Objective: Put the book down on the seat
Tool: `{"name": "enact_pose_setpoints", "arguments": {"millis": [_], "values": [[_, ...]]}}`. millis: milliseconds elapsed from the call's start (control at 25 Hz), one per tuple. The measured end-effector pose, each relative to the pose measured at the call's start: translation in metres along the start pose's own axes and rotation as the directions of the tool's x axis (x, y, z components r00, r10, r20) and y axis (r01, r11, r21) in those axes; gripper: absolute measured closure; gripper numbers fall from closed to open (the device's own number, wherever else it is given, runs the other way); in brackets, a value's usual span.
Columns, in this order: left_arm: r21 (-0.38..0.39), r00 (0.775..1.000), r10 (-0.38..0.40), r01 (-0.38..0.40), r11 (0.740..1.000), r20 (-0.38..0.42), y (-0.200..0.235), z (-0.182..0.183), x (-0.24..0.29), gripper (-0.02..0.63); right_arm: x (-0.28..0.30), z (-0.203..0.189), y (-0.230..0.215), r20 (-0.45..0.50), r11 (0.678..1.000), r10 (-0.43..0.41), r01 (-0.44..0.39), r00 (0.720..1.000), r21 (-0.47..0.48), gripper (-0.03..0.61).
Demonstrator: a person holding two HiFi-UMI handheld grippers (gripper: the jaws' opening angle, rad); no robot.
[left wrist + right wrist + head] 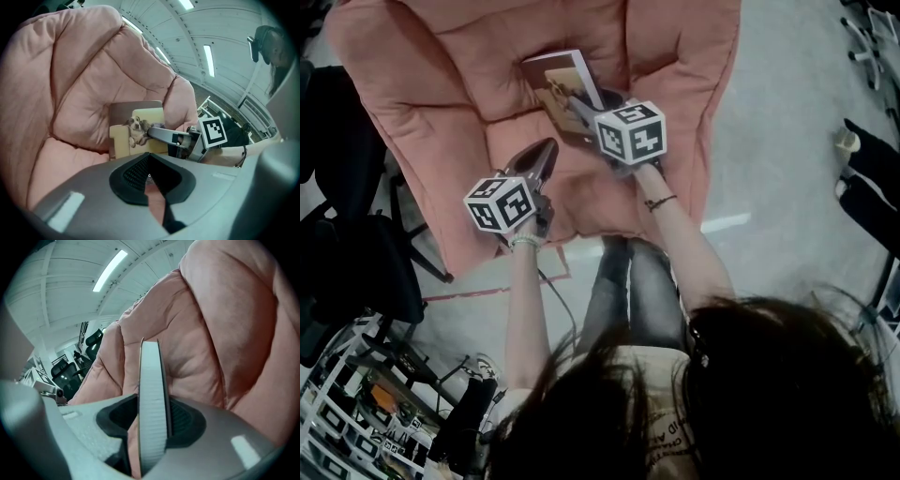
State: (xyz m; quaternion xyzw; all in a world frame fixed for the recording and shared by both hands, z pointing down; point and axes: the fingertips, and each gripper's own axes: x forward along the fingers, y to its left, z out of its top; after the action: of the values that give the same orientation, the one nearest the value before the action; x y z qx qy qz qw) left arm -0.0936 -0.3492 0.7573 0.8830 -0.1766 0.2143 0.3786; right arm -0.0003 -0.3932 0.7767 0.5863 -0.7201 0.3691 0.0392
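Observation:
A thin book (pixel 562 84) with a dog picture on its cover stands tilted over the pink padded seat (pixel 441 84). My right gripper (pixel 581 112) is shut on the book's lower edge. In the right gripper view the book's page edge (pixel 152 390) runs up between the jaws of the right gripper (pixel 152 423), with the pink seat (pixel 211 333) behind it. My left gripper (pixel 542 150) hovers over the seat's front part, left of the book, shut and holding nothing. In the left gripper view, beyond the left gripper (pixel 149 161), I see the book (pixel 122 140) gripped by the right gripper (pixel 154 131).
A black chair (pixel 347 262) stands left of the seat, and a wire rack (pixel 356 412) with small items at the lower left. The person's legs (pixel 628 281) are at the seat's front edge. An office chair base (pixel 872 37) stands on the pale floor (pixel 787 141) at the upper right.

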Motion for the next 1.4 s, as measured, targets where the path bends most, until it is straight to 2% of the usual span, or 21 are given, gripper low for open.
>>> {"name": "enact_pose_setpoints", "arguments": {"millis": [160,400,840,1400], "values": [[0.002,1.000,0.000,0.000,1.000,0.003,-0.002,0.001,0.001,0.625,-0.002,0.002,-0.005,0.003,1.000,-0.030,0.030,1.000,0.008,0.387],[0.006,1.000,-0.005,0.005,1.000,0.015,-0.005,0.006,0.003,0.624,-0.009,0.007,-0.022,0.021,0.992,-0.118,0.117,0.993,0.039,0.341],[0.010,1.000,-0.005,0.004,1.000,0.026,-0.006,0.010,0.004,0.624,-0.014,0.011,-0.033,0.054,0.977,-0.203,0.199,0.978,0.078,0.313],[0.008,0.998,0.015,-0.015,1.000,0.058,-0.007,0.011,0.000,0.624,-0.018,0.016,-0.028,0.104,0.976,-0.206,0.197,0.973,0.095,0.310]]}}
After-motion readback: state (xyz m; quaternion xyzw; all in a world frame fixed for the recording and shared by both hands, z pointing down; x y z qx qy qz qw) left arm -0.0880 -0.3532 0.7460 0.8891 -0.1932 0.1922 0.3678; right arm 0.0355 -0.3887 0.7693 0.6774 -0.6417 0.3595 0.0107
